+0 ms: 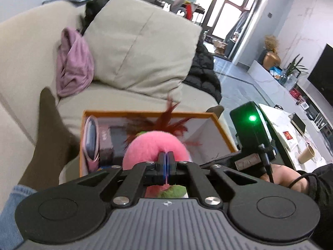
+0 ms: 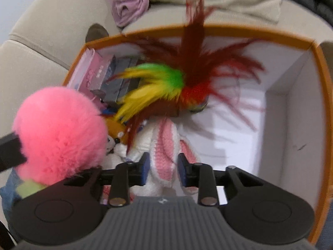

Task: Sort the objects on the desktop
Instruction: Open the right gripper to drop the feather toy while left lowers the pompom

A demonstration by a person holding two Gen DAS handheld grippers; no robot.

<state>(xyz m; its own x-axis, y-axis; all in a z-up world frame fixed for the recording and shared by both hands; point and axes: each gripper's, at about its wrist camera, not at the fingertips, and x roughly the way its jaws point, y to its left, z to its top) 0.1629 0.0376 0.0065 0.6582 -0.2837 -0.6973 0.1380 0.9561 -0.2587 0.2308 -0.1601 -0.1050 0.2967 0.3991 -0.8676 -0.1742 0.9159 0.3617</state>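
Note:
My left gripper [image 1: 165, 160] is shut on a pink fluffy pompom toy [image 1: 155, 146] with red, green and yellow feathers, held over an orange-rimmed white box [image 1: 220, 133]. The right wrist view shows the same pompom [image 2: 60, 133] at the left, its feathers [image 2: 187, 79] spread above the box [image 2: 291, 108]. My right gripper [image 2: 163, 169] is open, its pads on either side of a white and pink knitted bunny [image 2: 164, 145] that lies in the box. A small orange plush [image 2: 116, 131] lies beside the bunny. Pink and grey flat boxes [image 2: 108, 77] stand at the box's far left.
The box rests on a beige sofa [image 1: 124, 41] with a big cushion and a pink cloth [image 1: 72, 62]. A person's socked foot [image 1: 47, 133] is left of the box. A white table [image 1: 291, 133] with a paper cup is at the right.

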